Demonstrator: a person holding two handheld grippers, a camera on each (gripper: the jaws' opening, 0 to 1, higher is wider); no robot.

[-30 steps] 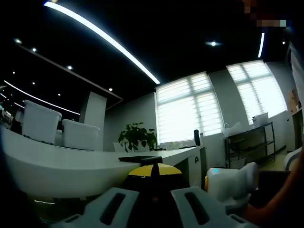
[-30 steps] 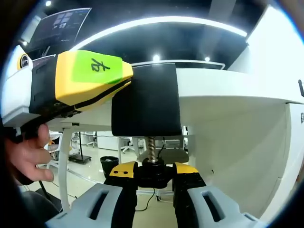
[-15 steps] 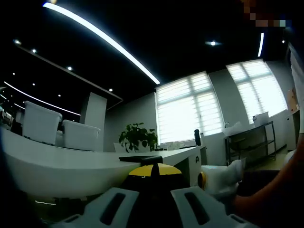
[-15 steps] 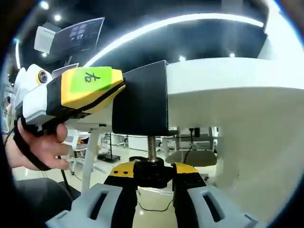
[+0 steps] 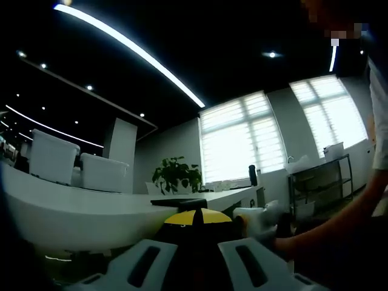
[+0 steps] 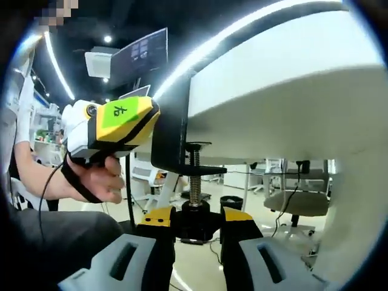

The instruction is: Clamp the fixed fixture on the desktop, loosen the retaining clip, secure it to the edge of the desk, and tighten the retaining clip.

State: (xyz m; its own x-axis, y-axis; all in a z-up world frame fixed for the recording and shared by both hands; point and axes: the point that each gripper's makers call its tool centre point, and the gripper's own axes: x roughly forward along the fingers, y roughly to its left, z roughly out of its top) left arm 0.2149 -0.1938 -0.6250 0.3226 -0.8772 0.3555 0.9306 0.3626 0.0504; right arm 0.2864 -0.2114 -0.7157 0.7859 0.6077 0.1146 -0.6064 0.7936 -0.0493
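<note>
The black clamp fixture (image 6: 173, 133) sits on the edge of the white desk (image 6: 285, 91), with its threaded screw (image 6: 194, 182) hanging below the desktop. My right gripper (image 6: 194, 219) is shut on the black knob (image 6: 194, 225) at the screw's lower end. My left gripper (image 6: 156, 118), yellow with a green label, is shut on the fixture's side, with a hand (image 6: 100, 182) holding it. In the left gripper view, my left gripper (image 5: 195, 217) closes on the fixture's black top plate (image 5: 179, 203) at the desk (image 5: 73, 212) edge. The right gripper's white body (image 5: 257, 219) is close on the right.
Two white bins (image 5: 51, 156) and a plant (image 5: 176, 174) stand on the desk. A metal shelf rack (image 5: 318, 179) is by the windows. Under the desk are an office chair (image 6: 291, 200) and a black waste bin (image 6: 230, 203). The person's forearm (image 5: 327, 230) crosses the lower right.
The right gripper view has rolled while staying on the knob, so the desk edge now slants. In the left gripper view, the right gripper and arm have moved left, closer to the fixture.
</note>
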